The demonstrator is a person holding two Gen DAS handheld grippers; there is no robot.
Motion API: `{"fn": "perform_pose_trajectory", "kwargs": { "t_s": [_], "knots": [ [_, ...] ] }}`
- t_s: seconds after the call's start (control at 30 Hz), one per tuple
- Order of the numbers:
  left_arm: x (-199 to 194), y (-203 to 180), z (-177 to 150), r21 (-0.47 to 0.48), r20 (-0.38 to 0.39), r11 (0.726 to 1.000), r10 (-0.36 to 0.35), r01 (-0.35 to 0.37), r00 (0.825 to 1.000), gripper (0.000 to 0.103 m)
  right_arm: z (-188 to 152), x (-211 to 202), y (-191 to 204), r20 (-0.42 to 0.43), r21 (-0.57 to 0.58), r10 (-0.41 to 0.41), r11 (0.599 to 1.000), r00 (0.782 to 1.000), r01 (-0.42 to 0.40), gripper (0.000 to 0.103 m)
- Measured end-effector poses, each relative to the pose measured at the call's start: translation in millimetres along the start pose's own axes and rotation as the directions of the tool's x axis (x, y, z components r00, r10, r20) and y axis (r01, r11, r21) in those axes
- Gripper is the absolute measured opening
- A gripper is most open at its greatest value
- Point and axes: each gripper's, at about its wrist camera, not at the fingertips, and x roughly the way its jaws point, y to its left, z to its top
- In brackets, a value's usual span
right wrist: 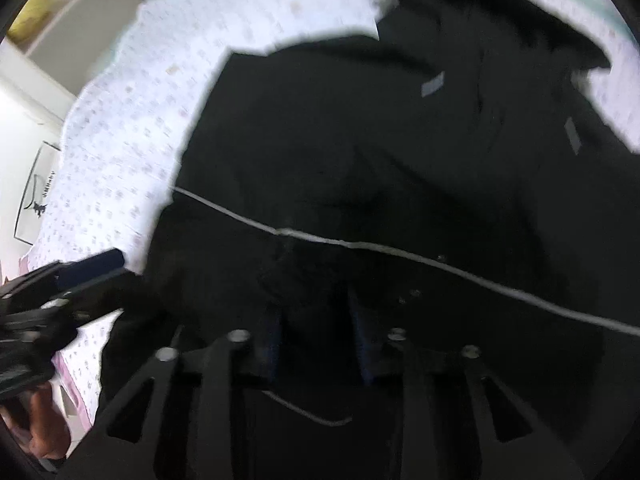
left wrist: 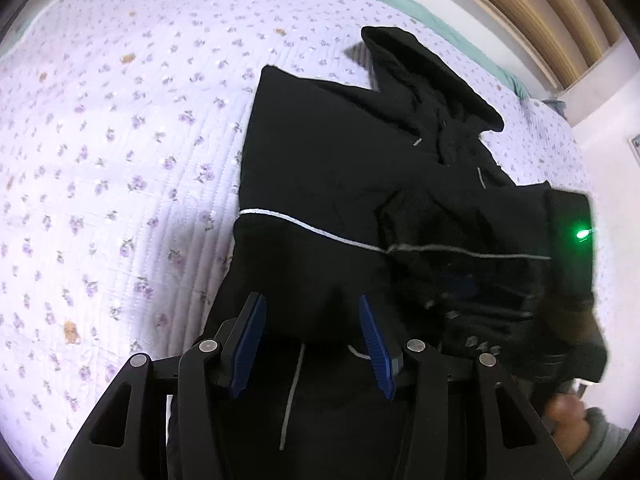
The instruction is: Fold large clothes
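A large black garment (left wrist: pixel 344 168) with a thin white piping line lies partly folded on the bed, one sleeve reaching toward the headboard. It fills the right wrist view (right wrist: pixel 360 152). My left gripper (left wrist: pixel 312 312) hovers over its near edge, jaws apart, blue pads (left wrist: pixel 248 340) bare. My right gripper (right wrist: pixel 316 320) is low over the dark cloth, blurred; its jaws stand apart with nothing seen between them. It shows at the right of the left wrist view (left wrist: pixel 568 280) with a green light. The left gripper shows at the left of the right wrist view (right wrist: pixel 80 276).
The bed has a white quilt with small purple flowers (left wrist: pixel 120 160) and a mint border. A wooden slatted headboard (left wrist: pixel 540 12) stands behind. Pale shelving (right wrist: pixel 80 12) and a framed picture (right wrist: pixel 36 196) are by the bedside.
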Motion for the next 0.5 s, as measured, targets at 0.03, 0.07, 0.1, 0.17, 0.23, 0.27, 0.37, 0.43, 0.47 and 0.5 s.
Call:
{"fn": "perform_pose_trajectory", "kwargs": {
  "t_s": [0.03,0.07,0.1,0.17,0.23,0.27,0.37,0.43,0.47,0.5],
  "knots": [
    [2,1,1,-0.007,-0.006,1.0,-0.019,0.019,1.0,0.05,0,3,-2,-0.007,0.004,0.021,1.0,1.0,-0.021,0.043],
    [5,1,4,-0.019,-0.014,0.998,-0.054,0.053,0.998,0.05,0,1,-4,-0.004,0.008,0.054,0.999,0.999,-0.054,0.05],
    [6,2,5,-0.026,-0.017,0.996,-0.083,0.083,0.996,0.05,1,-3,-7,-0.005,0.013,0.079,0.997,0.997,-0.079,0.056],
    [10,0,8,-0.039,-0.025,0.985,-0.168,0.167,0.985,0.05,-1,-21,-13,0.012,0.008,0.117,0.993,0.993,-0.117,0.059],
    [15,-5,11,-0.045,-0.042,0.976,-0.215,0.214,0.976,0.051,-7,-43,-19,0.053,-0.012,0.105,0.994,0.993,-0.105,0.065],
    [19,-10,13,-0.044,-0.052,0.973,-0.231,0.229,0.972,0.052,-11,-56,-26,0.078,-0.014,0.089,0.996,0.993,-0.088,0.069],
    [36,-30,17,-0.037,-0.091,0.968,-0.252,0.249,0.963,0.054,-29,-84,-55,0.125,0.039,0.037,0.998,0.992,-0.042,0.07],
    [50,-35,20,-0.053,-0.109,0.965,-0.261,0.256,0.959,0.054,-39,-98,-78,0.141,0.092,-0.006,0.996,0.99,-0.008,0.07],
    [60,-36,22,-0.078,-0.122,0.959,-0.279,0.271,0.953,0.054,-47,-105,-90,0.15,0.121,-0.025,0.993,0.988,0.007,0.07],
    [65,-39,23,-0.096,-0.128,0.954,-0.293,0.282,0.948,0.054,-50,-113,-100,0.157,0.144,-0.04,0.99,0.987,0.017,0.07]
  ]
}}
